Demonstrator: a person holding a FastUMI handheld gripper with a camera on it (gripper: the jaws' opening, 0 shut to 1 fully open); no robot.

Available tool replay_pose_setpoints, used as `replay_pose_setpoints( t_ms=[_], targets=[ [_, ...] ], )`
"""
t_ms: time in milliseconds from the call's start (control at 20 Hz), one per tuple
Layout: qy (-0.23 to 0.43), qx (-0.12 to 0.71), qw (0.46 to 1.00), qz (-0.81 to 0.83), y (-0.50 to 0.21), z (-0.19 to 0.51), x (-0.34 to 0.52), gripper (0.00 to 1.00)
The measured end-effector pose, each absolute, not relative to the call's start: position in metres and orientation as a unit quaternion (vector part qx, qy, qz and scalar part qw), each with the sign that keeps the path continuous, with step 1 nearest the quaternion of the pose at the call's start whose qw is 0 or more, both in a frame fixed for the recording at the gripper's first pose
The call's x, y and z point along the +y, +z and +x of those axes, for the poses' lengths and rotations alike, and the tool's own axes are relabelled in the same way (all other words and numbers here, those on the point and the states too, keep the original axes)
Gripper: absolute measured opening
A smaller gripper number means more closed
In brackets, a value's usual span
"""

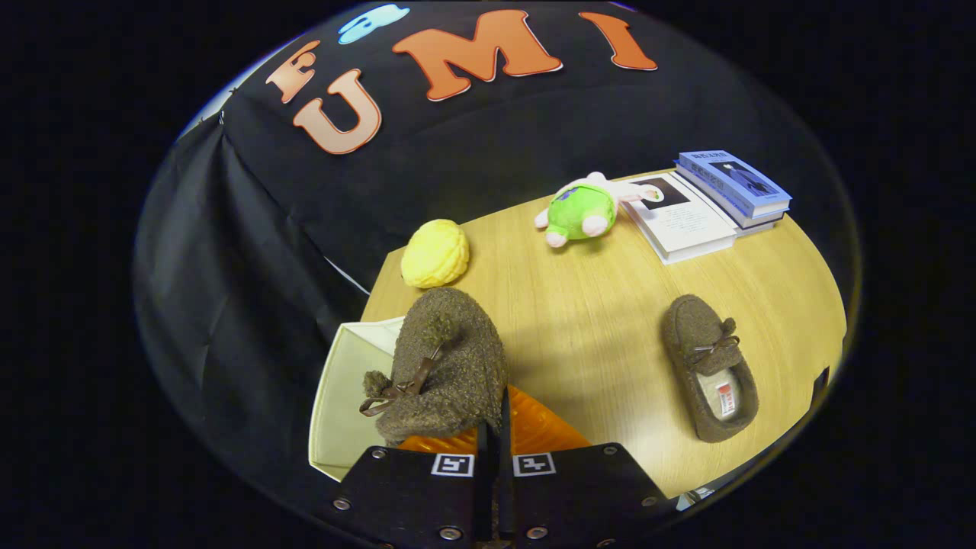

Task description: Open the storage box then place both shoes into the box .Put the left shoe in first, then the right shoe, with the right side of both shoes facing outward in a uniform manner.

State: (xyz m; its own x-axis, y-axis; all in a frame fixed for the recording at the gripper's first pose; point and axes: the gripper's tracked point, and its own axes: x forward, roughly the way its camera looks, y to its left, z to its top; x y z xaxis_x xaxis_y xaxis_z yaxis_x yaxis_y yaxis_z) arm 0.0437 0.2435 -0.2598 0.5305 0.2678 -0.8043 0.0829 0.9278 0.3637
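1. Fingers (pixel 494 427) are clenched on the heel edge of a brown fuzzy shoe (pixel 446 366), with almost no gap between them.
2. That shoe hangs toe-up ahead of the fingers, its top and lace bow facing the camera. It sits over the open storage box (pixel 347 396).
3. The box is cream-coloured, at the desk's (pixel 595 320) near left corner. An orange ribbed panel (pixel 534 431) shows just behind the fingers, next to the box; can't tell if it's the lid or a flap.
4. Can't tell whether the held shoe touches the box wall or just hangs above it.
5. The second brown shoe (pixel 709 370) lies flat on the desk near the right edge, well apart from the box, sole down, opening up, a label visible inside.
6. Can't tell which shoe is left and which is right.
7. A yellow plush (pixel 435 253) sits at the far left corner of the desk, beyond the held shoe.
8. A green and pink plush toy (pixel 583 210) lies at the far edge, touching an open book (pixel 682 221).
9. A stack of blue books (pixel 736 187) sits at the far right corner, just beside the open book.
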Motion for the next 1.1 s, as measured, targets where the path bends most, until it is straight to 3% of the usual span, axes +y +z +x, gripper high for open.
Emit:
replay_pose_setpoints(
  t_ms=[350,1100],
  targets=[
    [0.078,0.495,0.842,0.199,-0.249,0.048,0.313,0.04],
    [0.033,0.574,0.798,0.181,-0.345,0.04,0.388,0.05]
  ],
)
